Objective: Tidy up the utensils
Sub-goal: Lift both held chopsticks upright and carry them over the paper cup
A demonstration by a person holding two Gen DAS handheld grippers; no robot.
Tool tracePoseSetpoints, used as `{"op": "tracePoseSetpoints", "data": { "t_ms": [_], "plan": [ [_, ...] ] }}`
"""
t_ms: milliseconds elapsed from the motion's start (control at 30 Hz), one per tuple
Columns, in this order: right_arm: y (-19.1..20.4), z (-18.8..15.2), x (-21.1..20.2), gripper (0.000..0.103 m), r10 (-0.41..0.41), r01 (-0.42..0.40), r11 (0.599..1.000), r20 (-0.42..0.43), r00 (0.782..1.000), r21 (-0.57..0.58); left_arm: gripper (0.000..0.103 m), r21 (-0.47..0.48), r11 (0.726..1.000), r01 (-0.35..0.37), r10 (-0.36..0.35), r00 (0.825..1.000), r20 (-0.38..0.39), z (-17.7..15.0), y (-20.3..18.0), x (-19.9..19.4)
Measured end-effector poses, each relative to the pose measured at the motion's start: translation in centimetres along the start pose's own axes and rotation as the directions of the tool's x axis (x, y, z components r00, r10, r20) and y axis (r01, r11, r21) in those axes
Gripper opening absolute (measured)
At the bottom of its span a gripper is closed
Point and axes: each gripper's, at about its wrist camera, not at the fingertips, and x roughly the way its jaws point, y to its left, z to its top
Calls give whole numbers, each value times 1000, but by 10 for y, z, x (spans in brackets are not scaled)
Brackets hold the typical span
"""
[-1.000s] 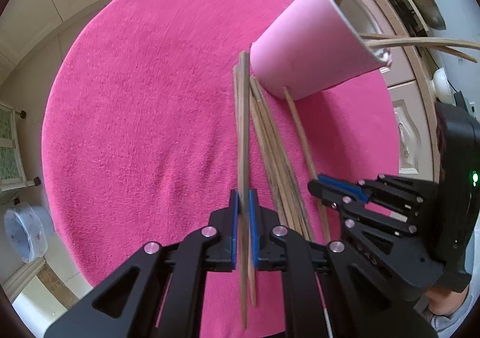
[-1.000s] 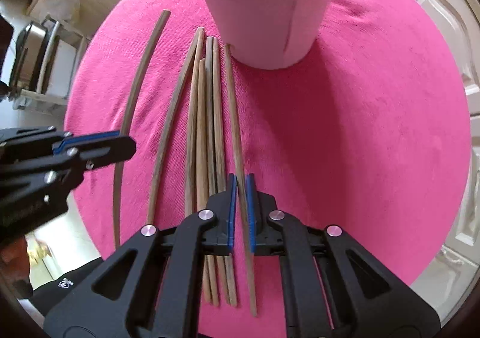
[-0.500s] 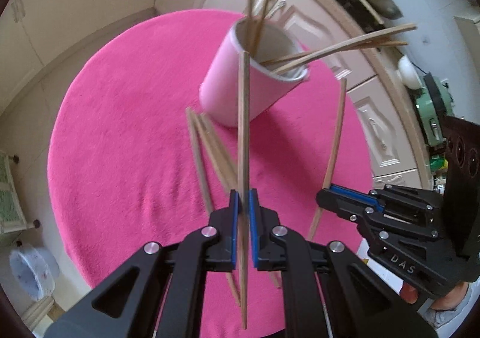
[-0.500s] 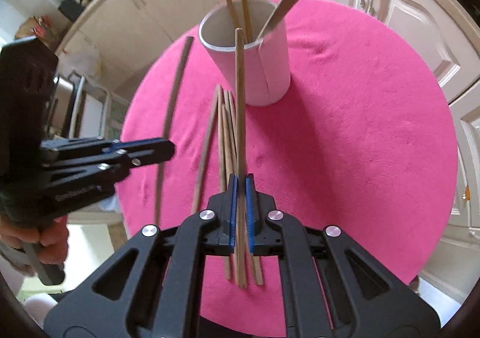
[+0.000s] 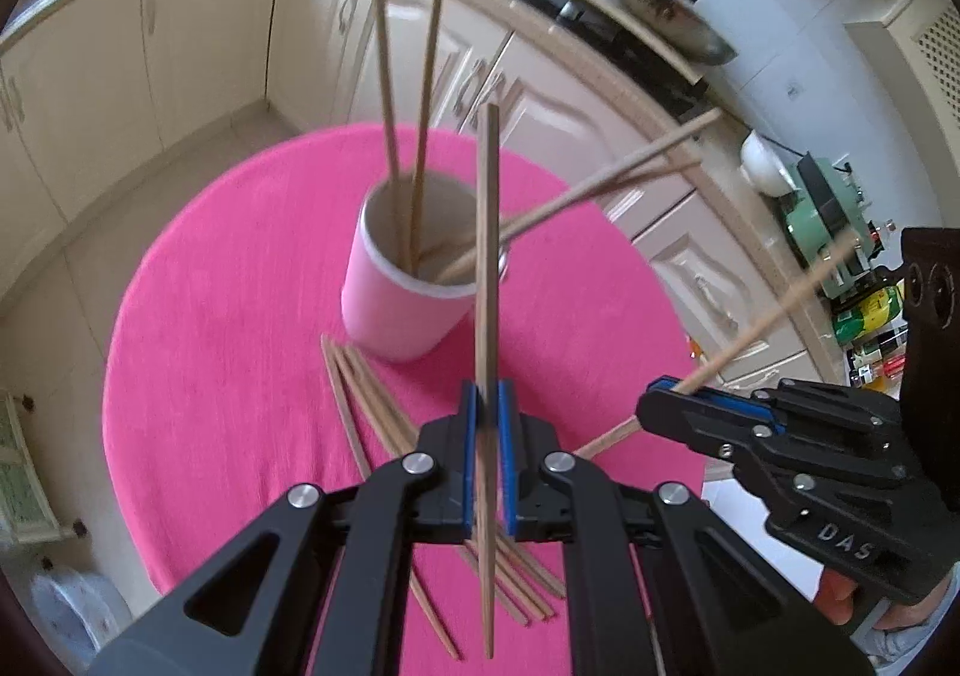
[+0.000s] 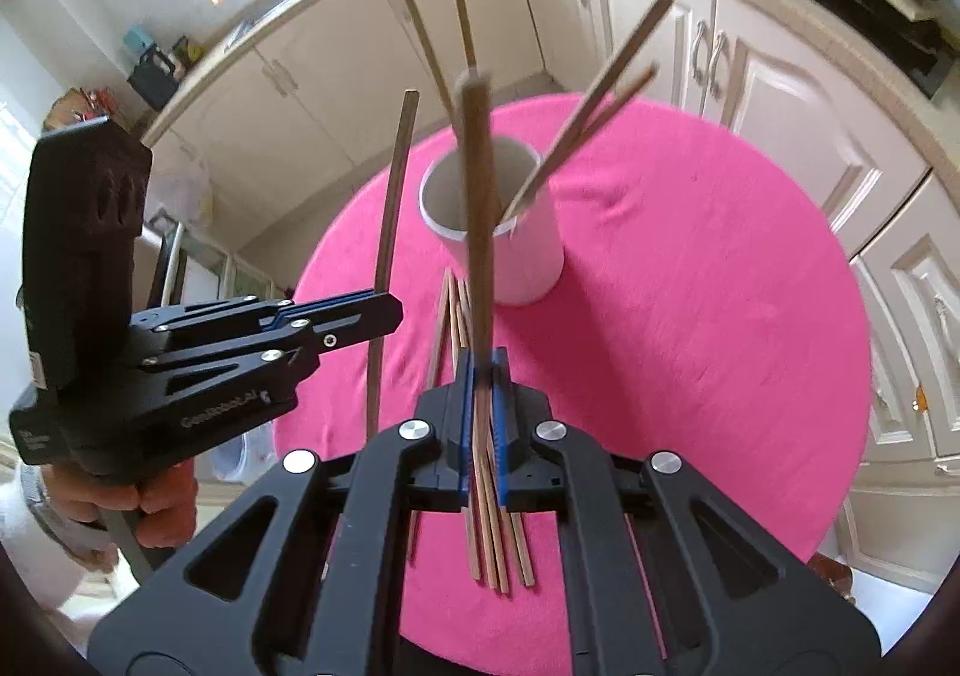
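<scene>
Both grippers are up off the bench. Left gripper has its jaws clamped on one chopstick, centre frame. Right gripper jaws are pinched on another stick. Pink cup sits mid-cloth with four sticks inside; loose sticks lie just below it.

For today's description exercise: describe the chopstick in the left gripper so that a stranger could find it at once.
On the round pink cloth stands a pink cup holding four chopsticks. In front of it, the left gripper clamps one chopstick in the air, darker than the loose ones lying flat.
</scene>
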Motion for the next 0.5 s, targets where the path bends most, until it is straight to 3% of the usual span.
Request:
{"op": "tracePoseSetpoints", "data": {
  "t_ms": [267, 500],
  "plan": [
    [7, 28, -39, 6, 3, -2, 1000, 113, 994, -6, 7, 88, 996, -6, -7, 989, 148, 37, -18, -27],
    [18, 57, -69, 6, 6, -1, 1000, 194, 981, -22, 7, 108, 994, -25, -8, 955, 298, 71, -20, -54]
  ]
}}
